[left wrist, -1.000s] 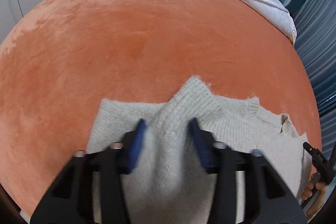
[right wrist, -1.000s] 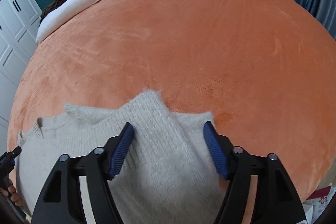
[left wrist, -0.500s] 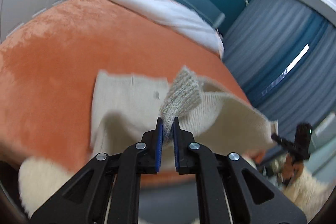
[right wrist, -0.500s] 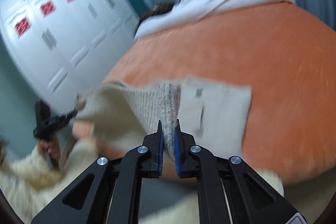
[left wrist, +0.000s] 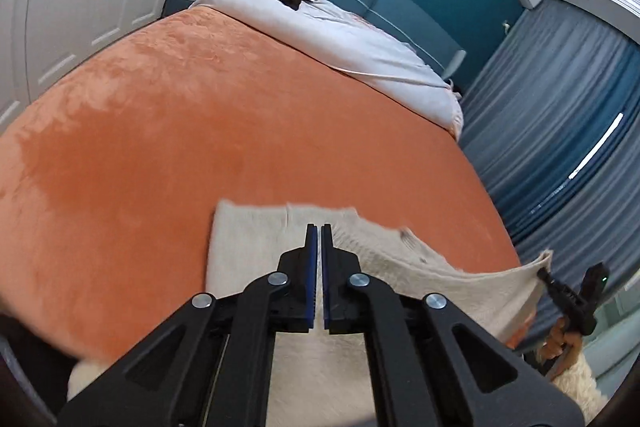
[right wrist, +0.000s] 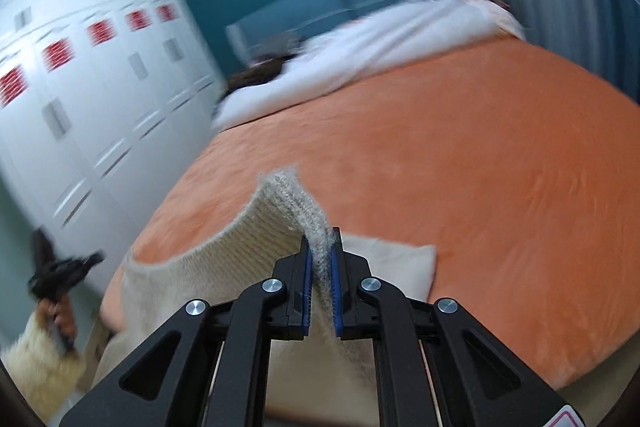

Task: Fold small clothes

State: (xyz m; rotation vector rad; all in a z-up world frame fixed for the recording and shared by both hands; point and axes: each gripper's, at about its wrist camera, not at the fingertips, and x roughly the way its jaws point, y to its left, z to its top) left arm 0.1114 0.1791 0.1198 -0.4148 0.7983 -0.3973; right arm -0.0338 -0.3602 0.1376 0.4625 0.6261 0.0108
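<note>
I am clamping the right gripper (right wrist: 321, 267) on the ribbed hem of the soft, floppy cream knitted sweater (right wrist: 240, 247) draped over the orange bed (right wrist: 500, 187), while the left gripper (left wrist: 319, 255) looks closed, its hold hidden.

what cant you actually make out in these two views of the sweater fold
- Left wrist view: whether the left gripper pinches the cream sweater; its pads meet with no cloth showing between them.
- Both views: the sweater's near part, covered by the gripper bodies and cut off by the bottom edge.
- Right wrist view: motion blur smears the wardrobe doors. The right gripper plainly clamps a ribbed edge.
</note>
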